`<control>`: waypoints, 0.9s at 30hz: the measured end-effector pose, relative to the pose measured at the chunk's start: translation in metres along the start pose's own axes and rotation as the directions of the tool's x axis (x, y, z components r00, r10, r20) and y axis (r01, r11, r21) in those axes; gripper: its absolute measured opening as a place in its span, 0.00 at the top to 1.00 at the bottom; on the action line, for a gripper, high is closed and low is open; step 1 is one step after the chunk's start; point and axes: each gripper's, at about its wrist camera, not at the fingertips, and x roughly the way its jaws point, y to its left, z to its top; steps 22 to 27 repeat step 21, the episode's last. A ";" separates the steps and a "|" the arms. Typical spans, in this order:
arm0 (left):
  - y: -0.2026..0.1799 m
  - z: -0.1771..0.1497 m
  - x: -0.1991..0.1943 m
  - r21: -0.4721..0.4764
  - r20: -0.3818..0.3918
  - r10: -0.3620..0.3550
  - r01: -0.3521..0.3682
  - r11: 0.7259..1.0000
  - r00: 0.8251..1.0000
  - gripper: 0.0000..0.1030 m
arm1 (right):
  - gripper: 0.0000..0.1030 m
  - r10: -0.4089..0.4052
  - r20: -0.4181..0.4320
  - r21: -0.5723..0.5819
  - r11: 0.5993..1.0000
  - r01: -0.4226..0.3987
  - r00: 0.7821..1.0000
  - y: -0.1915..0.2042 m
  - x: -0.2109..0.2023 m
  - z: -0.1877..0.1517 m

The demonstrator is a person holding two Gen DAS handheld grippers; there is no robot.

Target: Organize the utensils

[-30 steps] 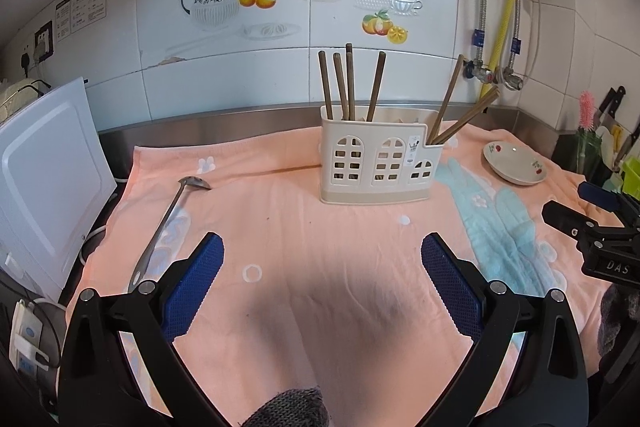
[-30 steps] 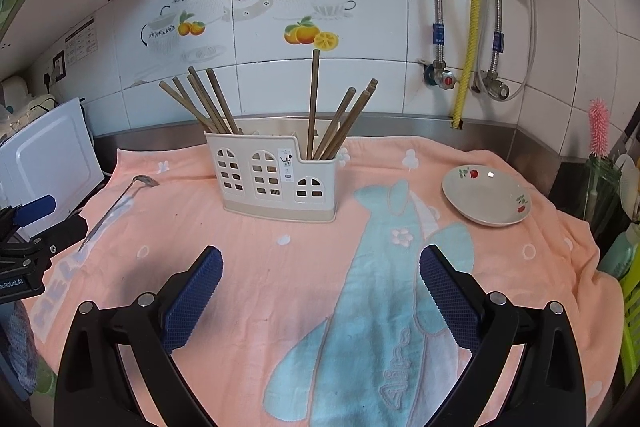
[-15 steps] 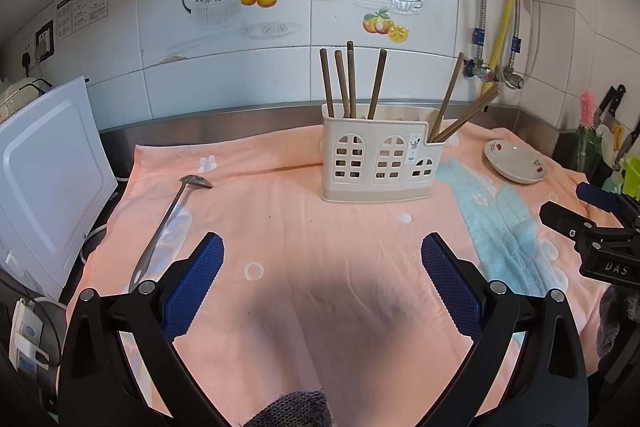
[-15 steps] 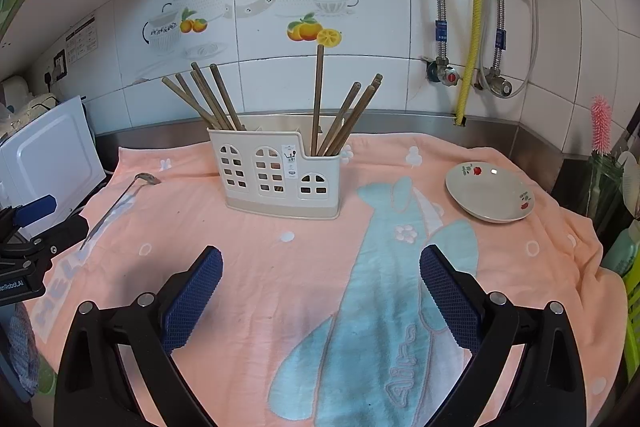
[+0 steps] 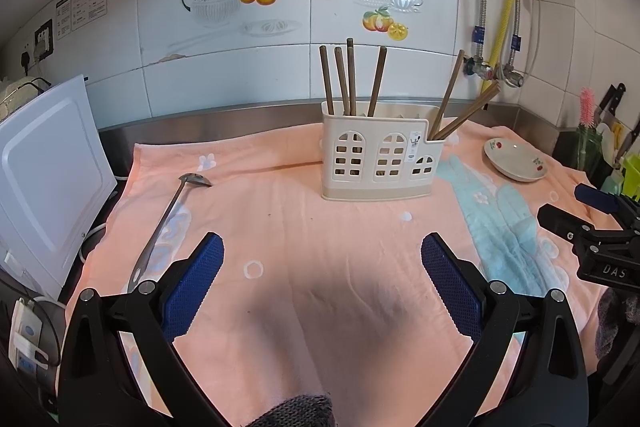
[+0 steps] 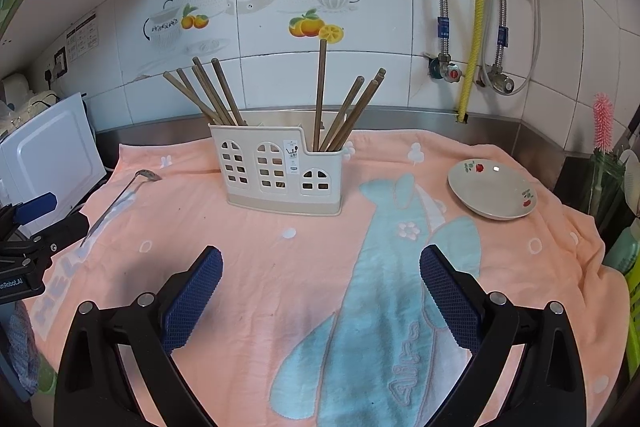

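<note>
Left gripper (image 5: 322, 255): blue-padded fingers spread wide, nothing between them; it hovers over the near-left part of the towel.
Right gripper (image 6: 320, 267): fingers likewise spread wide and empty, hovering over the blue fish pattern near the middle of the towel.
Work surface: a peach towel (image 5: 304, 267) covers the counter; the wall behind is tiled.
Utensil holder (image 5: 380, 157): cream plastic caddy with window cut-outs, upright at the far centre of the towel. Wooden chopsticks (image 5: 348, 79) stand in its left compartment, and more lean rightward out of the lower right compartment.
Outstanding item: a metal ladle (image 5: 168, 219) lies flat on the towel, well apart from the holder and to its left. It appears to be the only utensil not yet stowed.
Ladle axis: the long axis runs near-to-far with a slight lean to the right; the bowl is at the far end, and the handle end lies at the near-left, just beside the left gripper's left finger (image 5: 192, 287).
Nearer arm: the left one. In the right wrist view the ladle (image 6: 116, 203) sits at the far left, beyond the left gripper, so the right gripper would have to cross over.
Judged next move: the left gripper shifts left and closes across the handle, which calls for pads set crosswise to that axis.
Risk: a thin, flat handle on soft cloth may be hard to get under; the towel could bunch.
Other: a small floral dish (image 6: 494, 189) rests at the right, not involved.
</note>
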 end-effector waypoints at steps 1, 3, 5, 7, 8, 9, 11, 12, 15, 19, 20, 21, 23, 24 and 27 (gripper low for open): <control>0.000 0.000 0.000 0.000 0.000 0.000 0.000 1.000 1.000 0.05 | 0.07 -0.001 0.000 0.000 1.000 0.001 1.000 0.000 0.000 0.000; 0.000 0.000 0.000 0.000 0.001 -0.005 0.005 1.000 1.000 0.05 | 0.07 0.001 -0.001 0.001 1.000 -0.001 1.000 0.000 0.001 0.000; 0.001 0.000 0.000 -0.005 0.003 -0.011 0.011 1.000 1.000 0.05 | 0.07 -0.001 -0.002 0.000 1.000 0.001 1.000 0.000 0.001 0.000; 0.001 -0.001 0.000 -0.002 0.005 -0.010 0.010 1.000 1.000 0.05 | 0.07 0.000 -0.002 0.001 1.000 0.000 1.000 0.000 0.001 0.000; 0.000 -0.001 0.001 -0.002 0.003 -0.007 0.007 1.000 1.000 0.05 | 0.07 0.000 -0.003 0.000 1.000 0.000 1.000 0.000 0.002 0.000; 0.001 -0.001 0.001 -0.003 0.004 -0.007 0.007 1.000 1.000 0.05 | 0.07 -0.001 -0.004 -0.001 1.000 0.001 1.000 0.000 0.002 -0.001; 0.002 -0.001 0.002 -0.005 0.001 -0.010 0.010 1.000 1.000 0.05 | 0.07 0.000 -0.004 -0.001 1.000 0.000 1.000 0.001 0.002 -0.001; 0.002 -0.001 0.002 -0.006 0.001 -0.009 0.009 1.000 1.000 0.05 | 0.07 0.000 -0.004 -0.001 1.000 0.000 1.000 0.001 0.002 -0.001; 0.003 -0.001 0.003 -0.007 0.000 -0.003 0.003 1.000 1.000 0.05 | 0.07 0.000 -0.006 -0.002 1.000 0.000 1.000 0.002 0.003 -0.002; 0.004 -0.002 0.003 -0.008 0.000 -0.003 0.003 1.000 1.000 0.05 | 0.07 0.002 -0.007 -0.005 1.000 -0.002 1.000 0.003 0.004 -0.002; 0.004 -0.002 0.003 -0.007 -0.001 -0.002 0.002 1.000 1.000 0.05 | 0.07 0.003 -0.006 -0.004 1.000 -0.003 1.000 0.004 0.004 -0.002; 0.004 -0.002 0.003 -0.007 -0.001 -0.002 0.002 1.000 1.000 0.05 | 0.07 0.002 -0.006 -0.005 1.000 -0.003 1.000 0.004 0.004 -0.002; 0.004 -0.002 0.003 -0.007 -0.001 -0.002 0.002 1.000 1.000 0.05 | 0.07 0.002 -0.006 -0.005 1.000 -0.003 1.000 0.004 0.004 -0.002; 0.004 -0.002 0.003 -0.007 -0.001 -0.002 0.002 1.000 1.000 0.05 | 0.07 0.002 -0.006 -0.005 1.000 -0.003 1.000 0.004 0.004 -0.002; 0.004 -0.002 0.003 -0.007 -0.001 -0.002 0.002 1.000 1.000 0.05 | 0.07 0.002 -0.006 -0.005 1.000 -0.003 1.000 0.004 0.004 -0.002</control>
